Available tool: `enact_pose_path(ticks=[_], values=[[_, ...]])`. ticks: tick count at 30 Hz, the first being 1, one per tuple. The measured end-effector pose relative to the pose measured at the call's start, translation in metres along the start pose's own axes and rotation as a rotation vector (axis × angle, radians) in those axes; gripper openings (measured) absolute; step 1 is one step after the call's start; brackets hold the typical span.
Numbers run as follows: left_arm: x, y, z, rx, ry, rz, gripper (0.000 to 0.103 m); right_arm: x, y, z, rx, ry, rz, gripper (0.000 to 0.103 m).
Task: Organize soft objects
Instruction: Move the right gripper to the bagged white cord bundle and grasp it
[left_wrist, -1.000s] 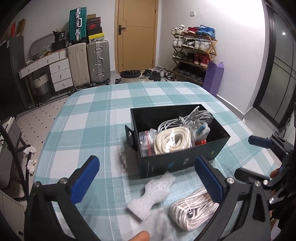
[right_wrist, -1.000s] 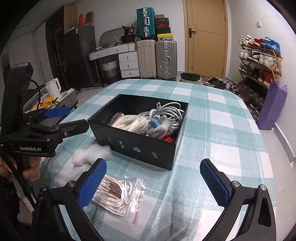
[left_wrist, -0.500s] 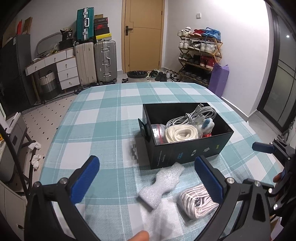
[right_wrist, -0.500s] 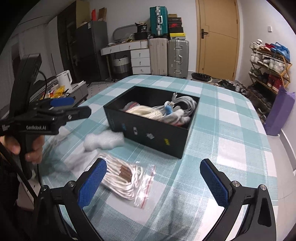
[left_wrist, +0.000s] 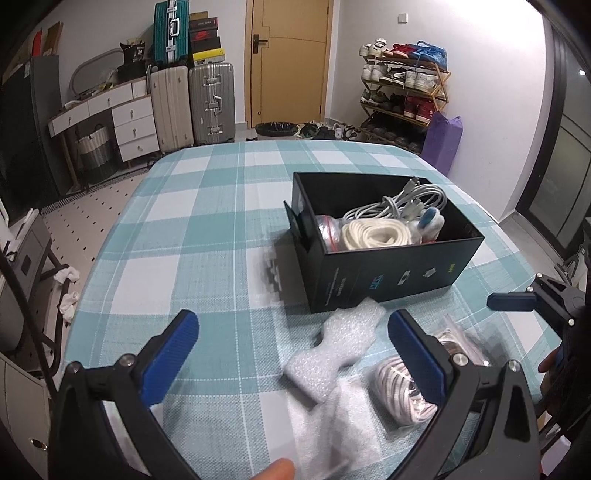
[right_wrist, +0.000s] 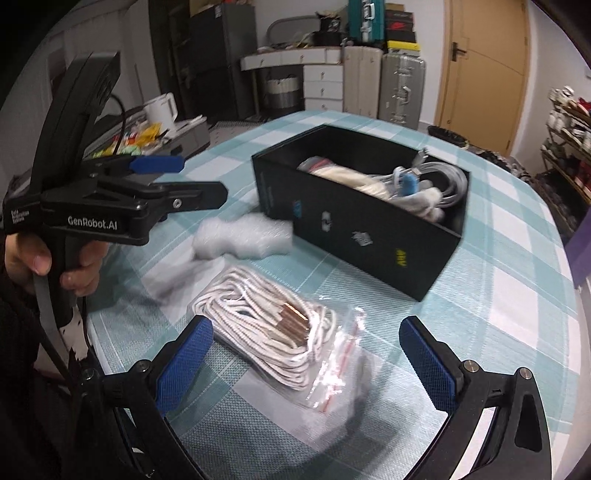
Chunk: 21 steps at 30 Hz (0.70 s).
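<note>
A tabletop (left_wrist: 192, 229) covered with a teal and white checked cloth is seen in both wrist views. Toward its far right side a black box (left_wrist: 391, 275) is placed, open at the top. Inside it a coil of cream rope (left_wrist: 376, 234), a bundle of grey cables (left_wrist: 402, 203) and a small clear bag with a red strip (left_wrist: 327, 229) are packed together.

In front of the box, on the cloth, a white foam piece (left_wrist: 340, 343) is laid, its far end touching or almost touching the box's near wall. Just beside it, on the right, a clear zip bag of white cord (right_wrist: 280, 332) is spread flat, with a copper-coloured band around the middle of the cord. A blurred sheet of thin white wrap (left_wrist: 332, 428) is seen at the near edge, below the foam.

The left hand-held gripper (left_wrist: 291, 354) is held above the cloth with its blue-padded fingers spread wide, and nothing is gripped between them; the foam piece lies below the gap. It is held by a hand (right_wrist: 55, 266) seen in the right wrist view. The right hand-held gripper (right_wrist: 306, 354) is likewise spread wide and empty, poised over the near end of the bagged cord without touching it.
</note>
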<state>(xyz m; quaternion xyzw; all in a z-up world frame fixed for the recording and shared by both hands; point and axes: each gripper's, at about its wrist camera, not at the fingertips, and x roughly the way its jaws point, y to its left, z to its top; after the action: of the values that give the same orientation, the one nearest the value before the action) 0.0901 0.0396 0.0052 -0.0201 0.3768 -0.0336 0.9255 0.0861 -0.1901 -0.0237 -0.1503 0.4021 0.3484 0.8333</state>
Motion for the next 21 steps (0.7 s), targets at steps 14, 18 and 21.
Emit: enact_pose_path(ticks=[14,18,21], values=[[0.011,0.007,-0.001,-0.011,0.025,0.016,0.103,0.034,0.028,0.013,-0.121,0.080,0.071,0.102],[0.016,0.010,-0.002,-0.019,0.040,0.019,0.103,0.048,0.031,0.015,-0.134,0.111,0.078,0.102],[0.018,0.010,-0.004,-0.020,0.050,0.024,0.103,0.054,0.032,0.017,-0.149,0.122,0.056,0.102]])
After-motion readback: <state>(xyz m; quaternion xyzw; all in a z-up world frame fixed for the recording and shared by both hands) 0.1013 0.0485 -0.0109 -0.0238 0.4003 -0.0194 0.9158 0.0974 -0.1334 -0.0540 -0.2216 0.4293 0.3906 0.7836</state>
